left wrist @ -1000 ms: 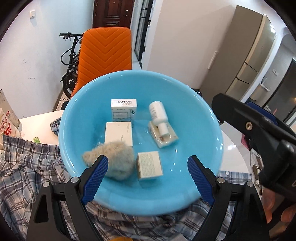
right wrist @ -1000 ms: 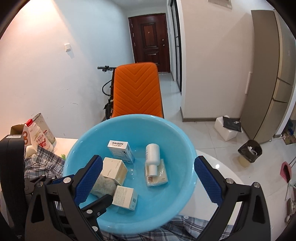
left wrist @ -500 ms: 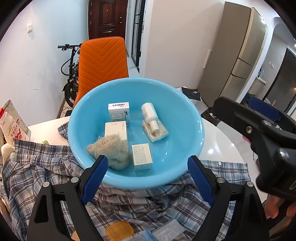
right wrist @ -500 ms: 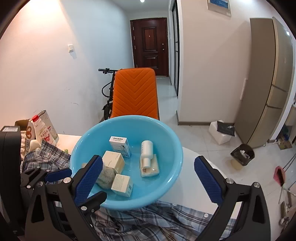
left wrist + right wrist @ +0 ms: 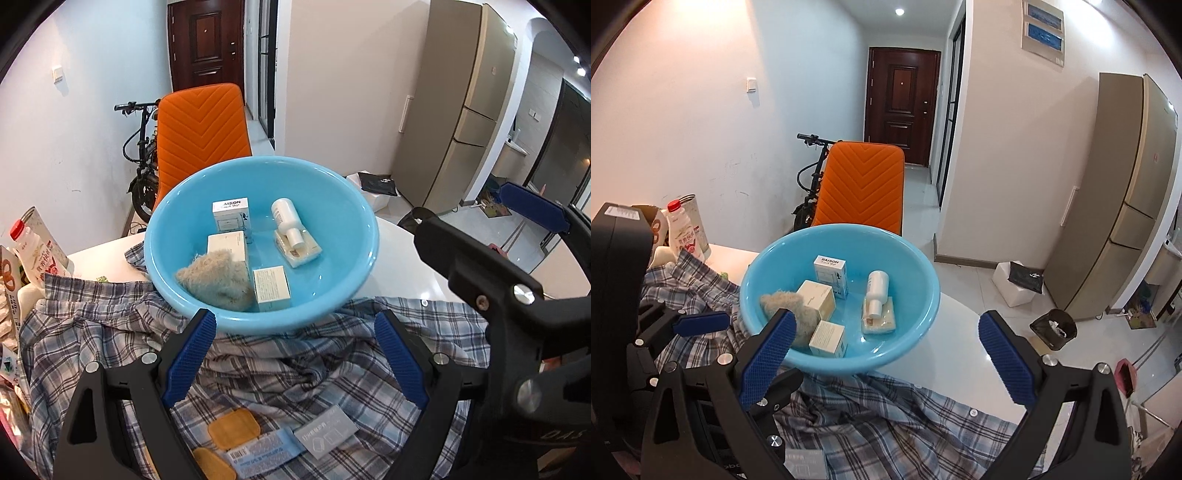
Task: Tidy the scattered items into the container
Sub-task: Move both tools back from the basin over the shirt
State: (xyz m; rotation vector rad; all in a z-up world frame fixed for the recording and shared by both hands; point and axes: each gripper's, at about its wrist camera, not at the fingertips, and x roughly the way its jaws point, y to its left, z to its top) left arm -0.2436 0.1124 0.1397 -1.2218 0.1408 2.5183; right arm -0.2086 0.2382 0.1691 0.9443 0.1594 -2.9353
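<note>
Left wrist view shows the blue basin sitting on a plaid shirt spread over the white bench, and it already holds 3 small boxes, a white bottle lying on a flat packet, and a furry pouch. That much of the tidying looks done. What seems left lies on the shirt at the near edge of this view: 2 orange patches, a pale blue sachet and a grey sachet, all outside the basin. The left claw stands released, its blue pads wide apart with nothing between them; the basin's near rim sits just ahead of its tips, and the loose sachets lie below and between its arms, closer to the camera than the pads. The right claw is likewise wide and empty in the right wrist view, with the basin ahead and to the left of its middle, its left pad overlapping the basin's near rim in the picture, though I cannot tell whether it touches. The right claw's body also fills the right side of the left view. A milk bottle and cartons stand at the bench's far left, and whether they count as scattered items I cannot say. I judge the task well along, with the flat pieces on the shirt still to go in.
</note>
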